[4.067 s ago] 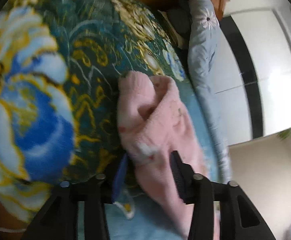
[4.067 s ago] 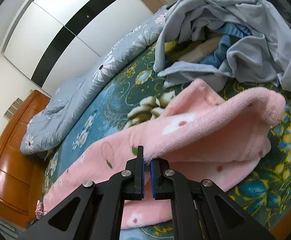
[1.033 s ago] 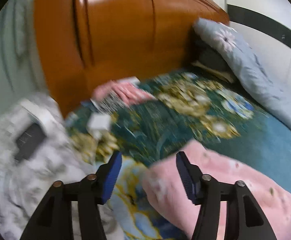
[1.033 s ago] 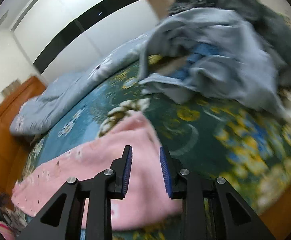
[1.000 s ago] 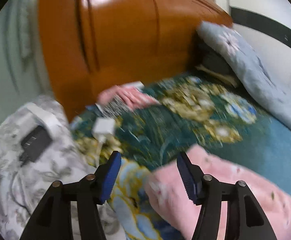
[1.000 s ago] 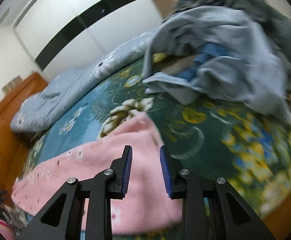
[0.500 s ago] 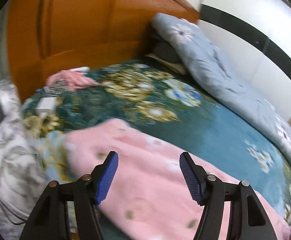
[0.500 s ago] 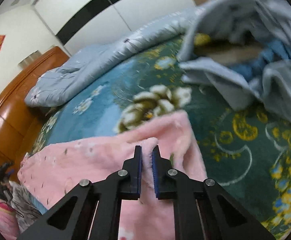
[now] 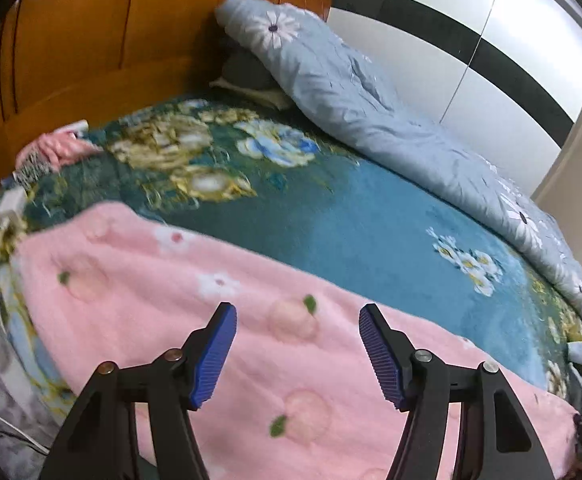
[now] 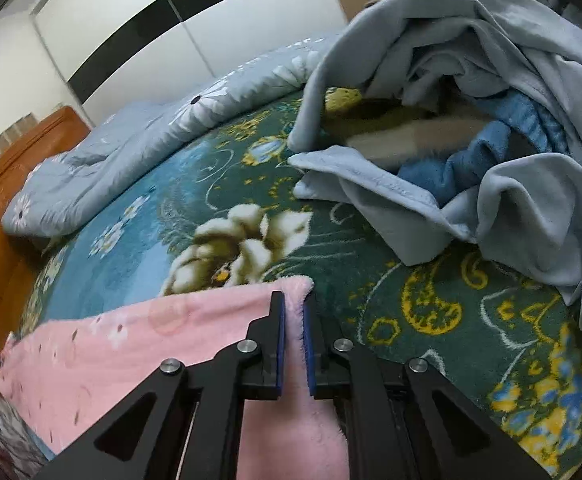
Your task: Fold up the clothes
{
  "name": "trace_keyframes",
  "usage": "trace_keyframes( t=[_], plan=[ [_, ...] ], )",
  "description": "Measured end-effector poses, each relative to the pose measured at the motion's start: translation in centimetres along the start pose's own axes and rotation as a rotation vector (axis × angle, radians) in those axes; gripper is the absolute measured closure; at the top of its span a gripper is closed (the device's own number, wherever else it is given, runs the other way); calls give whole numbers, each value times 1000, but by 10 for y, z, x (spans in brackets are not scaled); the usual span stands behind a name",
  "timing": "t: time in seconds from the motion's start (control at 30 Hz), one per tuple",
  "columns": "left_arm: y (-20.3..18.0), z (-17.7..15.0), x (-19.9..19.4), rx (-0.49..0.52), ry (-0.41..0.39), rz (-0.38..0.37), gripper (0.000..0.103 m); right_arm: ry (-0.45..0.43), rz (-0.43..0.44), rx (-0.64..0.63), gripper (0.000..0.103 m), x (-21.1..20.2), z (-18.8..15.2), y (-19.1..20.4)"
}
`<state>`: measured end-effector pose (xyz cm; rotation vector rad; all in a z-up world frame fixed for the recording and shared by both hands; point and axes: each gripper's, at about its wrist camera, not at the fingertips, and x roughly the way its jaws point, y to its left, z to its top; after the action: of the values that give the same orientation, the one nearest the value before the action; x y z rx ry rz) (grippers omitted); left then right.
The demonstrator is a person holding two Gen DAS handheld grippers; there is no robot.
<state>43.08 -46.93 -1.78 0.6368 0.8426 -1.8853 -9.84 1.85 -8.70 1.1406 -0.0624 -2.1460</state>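
Observation:
A pink fleece garment (image 9: pixel 171 292) with a peach and flower print lies spread flat on the green floral bedspread (image 9: pixel 331 216). My left gripper (image 9: pixel 297 320) is open and empty, held just above the middle of the garment. In the right wrist view the same pink garment (image 10: pixel 151 344) runs to the left. My right gripper (image 10: pixel 294 304) is shut on its far right corner, with pink fleece pinched between the blue pads.
A grey-blue flowered duvet (image 9: pixel 371 92) lies along the far side by the white wardrobe (image 9: pixel 491 52). A heap of grey-blue and blue clothes (image 10: pixel 471 128) sits right of my right gripper. An orange wooden headboard (image 9: pixel 91 40), a small pink item (image 9: pixel 55 148) and a white charger (image 9: pixel 11 204) are at the left.
My left gripper swung from the headboard end over the middle of the pink garment, staying open. My right gripper closed on the garment's right corner and stays shut.

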Motion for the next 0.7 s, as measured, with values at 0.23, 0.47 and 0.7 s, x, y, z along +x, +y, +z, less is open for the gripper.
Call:
trace_keyframes(
  t=[0.23,0.47,0.7],
  plan=[
    [1,-24,7,-40,36,-46,35,-30,-9,63,62,-49,-19,-22],
    [-35,-64,23,-66,141,-182,35,-7,158,399,60,-69,-84,-71],
    [-129,-119,31,198,245,-296,35,-6,253,505,59,-48,-108,-46]
  ],
)
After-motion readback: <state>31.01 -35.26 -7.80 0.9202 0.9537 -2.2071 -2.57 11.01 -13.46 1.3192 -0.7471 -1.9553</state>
